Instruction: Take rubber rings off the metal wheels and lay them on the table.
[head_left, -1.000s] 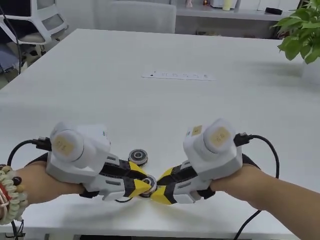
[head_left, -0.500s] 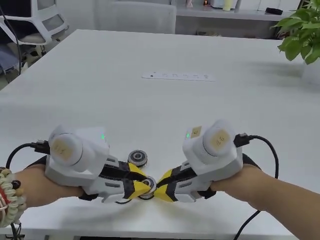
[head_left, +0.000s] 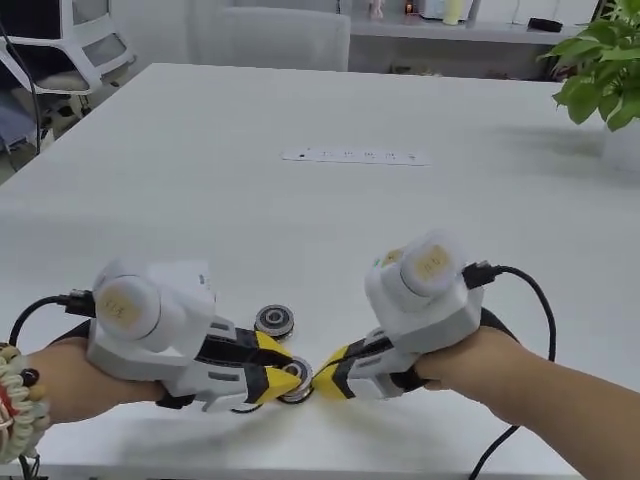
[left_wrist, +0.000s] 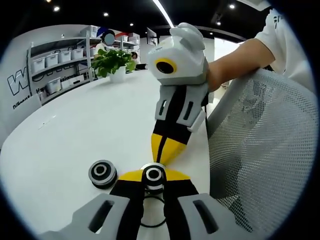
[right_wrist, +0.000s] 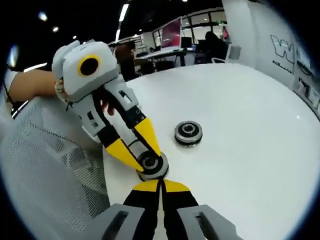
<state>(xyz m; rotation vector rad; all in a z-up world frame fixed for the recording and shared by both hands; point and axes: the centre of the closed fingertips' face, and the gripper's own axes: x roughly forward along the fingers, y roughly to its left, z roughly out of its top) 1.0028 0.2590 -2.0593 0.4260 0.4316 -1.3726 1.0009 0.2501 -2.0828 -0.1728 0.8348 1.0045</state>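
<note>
A small metal wheel (head_left: 296, 377) with a black rubber rim hangs just above the table's near edge. My left gripper (head_left: 285, 375) is shut on it across its faces (left_wrist: 154, 175). My right gripper (head_left: 322, 380) meets it from the right. Its jaws are pressed together at the wheel's black rim (right_wrist: 151, 165) and seem to pinch the rubber ring there. A second wheel (head_left: 273, 320) lies flat on the table just beyond, still with its black ring (right_wrist: 188, 133). A thin loose black ring (left_wrist: 152, 220) lies on the table under the left gripper.
The white table (head_left: 330, 230) stretches far ahead, with a flat power strip (head_left: 358, 155) at its middle. A potted plant (head_left: 600, 70) stands at the far right. A mesh chair back (left_wrist: 260, 150) is close behind the near table edge.
Both grippers have stayed closed at the held wheel. The right gripper has tipped up and drifted slightly right. The head camera has shifted a little.
</note>
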